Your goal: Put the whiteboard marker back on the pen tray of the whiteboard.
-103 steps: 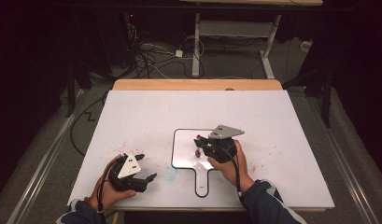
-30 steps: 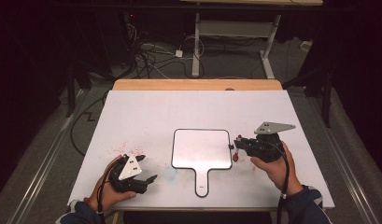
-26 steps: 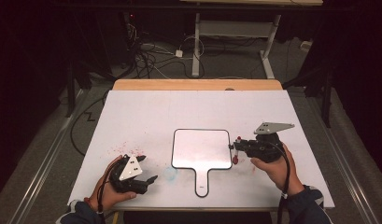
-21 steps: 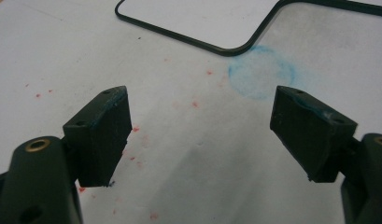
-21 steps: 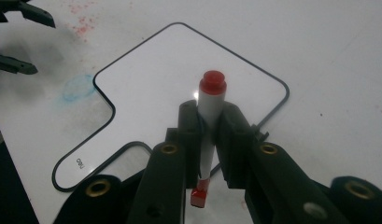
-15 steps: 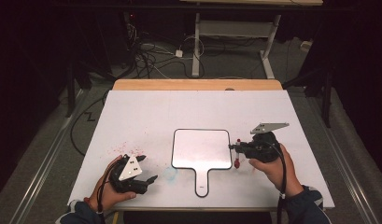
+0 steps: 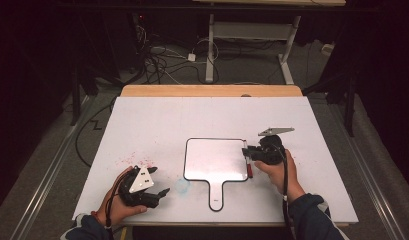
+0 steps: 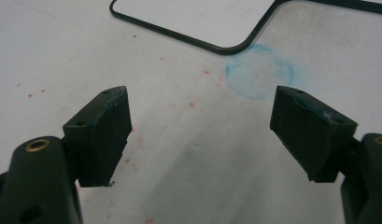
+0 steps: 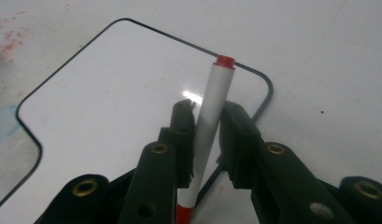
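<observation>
Marker lowered to whiteboard edge — right claw just loosening, left claw wide, unmoved.

We see the tabletop with the paddle-shaped board lying flat a little right of its middle, handle pointing toward the near edge. The marker sits along the board's right edge, between the jaws of the right tool, just right of the board. The left tool rests near the tabletop's near-left corner, well left of the board's handle. Between that tool and the board lies a round smudge, just beside the board's near-left corner. Cables lie on the floor beyond the far edge.
</observation>
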Action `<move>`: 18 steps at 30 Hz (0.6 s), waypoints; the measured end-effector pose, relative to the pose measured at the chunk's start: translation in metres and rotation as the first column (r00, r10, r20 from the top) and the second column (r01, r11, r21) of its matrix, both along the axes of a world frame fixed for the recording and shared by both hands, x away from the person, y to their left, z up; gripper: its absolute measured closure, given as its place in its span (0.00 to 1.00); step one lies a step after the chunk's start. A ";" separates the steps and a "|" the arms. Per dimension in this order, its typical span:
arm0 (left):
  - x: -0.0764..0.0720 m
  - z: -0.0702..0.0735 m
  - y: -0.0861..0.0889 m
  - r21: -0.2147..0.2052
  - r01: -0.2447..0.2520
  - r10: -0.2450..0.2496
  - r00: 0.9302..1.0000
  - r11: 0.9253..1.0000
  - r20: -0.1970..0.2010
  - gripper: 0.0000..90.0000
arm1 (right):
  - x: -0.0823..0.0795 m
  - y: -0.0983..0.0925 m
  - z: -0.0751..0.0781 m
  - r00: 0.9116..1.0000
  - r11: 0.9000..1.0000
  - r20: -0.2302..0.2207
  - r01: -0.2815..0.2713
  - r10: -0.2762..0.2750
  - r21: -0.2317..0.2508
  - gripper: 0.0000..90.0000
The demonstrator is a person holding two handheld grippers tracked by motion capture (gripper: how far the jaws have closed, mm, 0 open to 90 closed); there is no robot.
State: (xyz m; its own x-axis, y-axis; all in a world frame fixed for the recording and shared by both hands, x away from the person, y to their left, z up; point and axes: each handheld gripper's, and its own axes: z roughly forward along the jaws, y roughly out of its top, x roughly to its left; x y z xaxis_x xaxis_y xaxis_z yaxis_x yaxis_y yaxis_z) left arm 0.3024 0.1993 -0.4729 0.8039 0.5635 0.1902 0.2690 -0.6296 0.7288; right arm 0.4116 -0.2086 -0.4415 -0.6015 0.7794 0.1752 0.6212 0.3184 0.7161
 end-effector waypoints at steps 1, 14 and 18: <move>0.000 0.000 0.000 -0.002 0.001 -0.001 1.000 1.000 -0.002 0.21 | 0.002 -0.002 -0.003 1.000 1.000 -0.002 0.005 -0.005 -0.003 0.82; 0.002 -0.001 -0.001 -0.001 -0.001 0.001 1.000 1.000 -0.008 0.21 | 0.018 -0.003 -0.027 0.997 0.997 -0.032 0.067 -0.068 -0.043 0.76; 0.001 -0.002 -0.001 0.004 0.002 -0.002 1.000 1.000 -0.010 0.21 | 0.020 -0.003 -0.028 0.997 0.996 -0.024 0.073 -0.074 -0.051 0.74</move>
